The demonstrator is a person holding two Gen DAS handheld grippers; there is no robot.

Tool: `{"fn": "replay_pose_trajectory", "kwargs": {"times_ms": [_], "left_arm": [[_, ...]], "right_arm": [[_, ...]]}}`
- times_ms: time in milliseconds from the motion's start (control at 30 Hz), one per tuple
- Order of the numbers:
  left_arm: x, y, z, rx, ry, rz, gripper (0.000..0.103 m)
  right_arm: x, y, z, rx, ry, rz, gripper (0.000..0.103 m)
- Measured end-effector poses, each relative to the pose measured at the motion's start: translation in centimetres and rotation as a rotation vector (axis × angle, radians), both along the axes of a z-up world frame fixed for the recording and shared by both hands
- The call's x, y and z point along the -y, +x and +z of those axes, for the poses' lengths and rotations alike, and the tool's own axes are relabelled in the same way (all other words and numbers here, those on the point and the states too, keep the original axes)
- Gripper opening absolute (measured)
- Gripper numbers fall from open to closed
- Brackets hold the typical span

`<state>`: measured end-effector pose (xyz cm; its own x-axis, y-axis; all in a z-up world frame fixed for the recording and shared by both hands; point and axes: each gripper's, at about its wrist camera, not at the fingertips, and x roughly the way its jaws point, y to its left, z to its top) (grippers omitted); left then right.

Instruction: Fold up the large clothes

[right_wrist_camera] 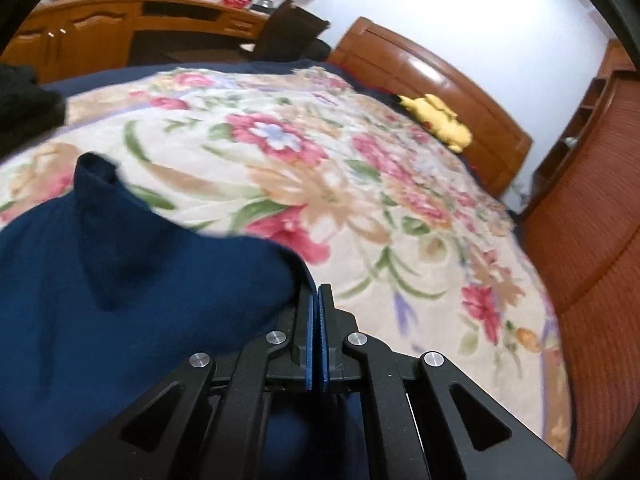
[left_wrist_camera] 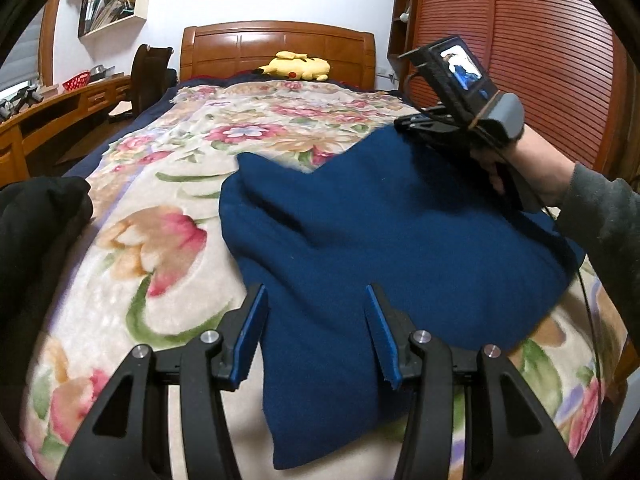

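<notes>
A dark blue garment (left_wrist_camera: 380,240) lies partly folded on the floral blanket (left_wrist_camera: 168,184) of the bed. My left gripper (left_wrist_camera: 316,300) is open, its blue-padded fingers over the garment's near end with nothing between them. My right gripper (right_wrist_camera: 319,292) is shut on the garment's far right edge (right_wrist_camera: 296,276) and holds it a little above the blanket. The right gripper also shows in the left wrist view (left_wrist_camera: 404,122) at the garment's far corner. In the right wrist view the garment (right_wrist_camera: 120,280) fills the lower left.
A yellow plush toy (left_wrist_camera: 298,66) lies by the wooden headboard (left_wrist_camera: 276,46). A black garment (left_wrist_camera: 36,216) lies at the bed's left edge. A wooden desk (left_wrist_camera: 60,108) and dark chair (left_wrist_camera: 150,74) stand to the left, a slatted wooden wardrobe (left_wrist_camera: 540,60) to the right.
</notes>
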<state>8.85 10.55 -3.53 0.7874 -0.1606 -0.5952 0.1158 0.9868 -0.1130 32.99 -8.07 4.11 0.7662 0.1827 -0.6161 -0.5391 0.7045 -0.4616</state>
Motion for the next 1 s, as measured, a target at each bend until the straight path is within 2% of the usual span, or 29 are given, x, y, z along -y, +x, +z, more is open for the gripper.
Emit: {"fn": "replay_pose_trajectory", "kwargs": {"times_ms": [133,200,233,267,367,633,800,1000], "left_arm": [[-0.1,-0.1,0.0,0.002,-0.001,0.000,0.049],[-0.1,-0.3,0.1,0.007,0.003,-0.001,0.049],[-0.1,-0.4,0.2,0.010,0.004,-0.002,0.049],[-0.1,-0.4,0.3,0.014,0.005,-0.001,0.049],[0.0,-0.6,0.7,0.029,-0.003,-0.006,0.049],[1.7,-1.1,1.3,0.053,0.006,-0.038,0.049],[2.7,-1.1,1.4,0.054,0.004,-0.052,0.049],[3.7,-1.1,1.6,0.061,-0.001,-0.064,0.049]], "right_arm": [[0.5,1.4,1.1,0.084,0.024,-0.098,0.001],[1.5,1.7,2.3,0.062,0.069,-0.120,0.026],[2.1,1.6,2.9,0.043,0.088,-0.111,0.051],[2.9,1.3,3.5,0.032,0.109,-0.094,0.065],[5.2,-0.6,4.9,0.043,0.120,-0.054,0.067],[13.3,-5.8,5.4,-0.006,0.120,-0.072,0.067],[17.2,-7.9,4.5,-0.030,0.075,-0.117,0.068],[21.4,-8.8,2.7,-0.087,0.085,-0.183,0.068]]}}
